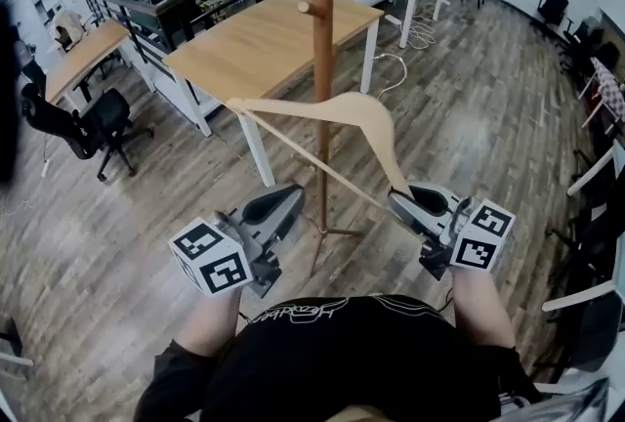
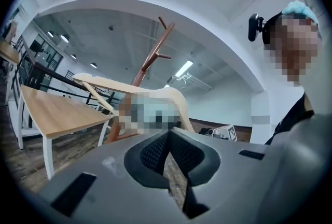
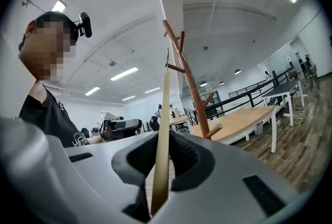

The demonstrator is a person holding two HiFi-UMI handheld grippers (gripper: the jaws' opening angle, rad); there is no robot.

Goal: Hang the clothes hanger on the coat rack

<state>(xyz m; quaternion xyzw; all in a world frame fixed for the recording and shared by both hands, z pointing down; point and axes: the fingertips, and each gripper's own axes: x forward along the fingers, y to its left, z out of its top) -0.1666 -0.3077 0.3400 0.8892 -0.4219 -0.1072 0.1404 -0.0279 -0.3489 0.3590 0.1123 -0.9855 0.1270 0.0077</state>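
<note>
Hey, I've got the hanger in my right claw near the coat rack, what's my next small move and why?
Probably lift the right claw a little and ease the hanger toward a peg: it is clamped by one end, crossing in front of the rack, and hangs on nothing yet.

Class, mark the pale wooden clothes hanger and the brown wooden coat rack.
pale wooden clothes hanger [image 1: 381, 129], head view, curved right shoulder.
brown wooden coat rack [image 1: 321, 20], head view, upright pole.
</note>
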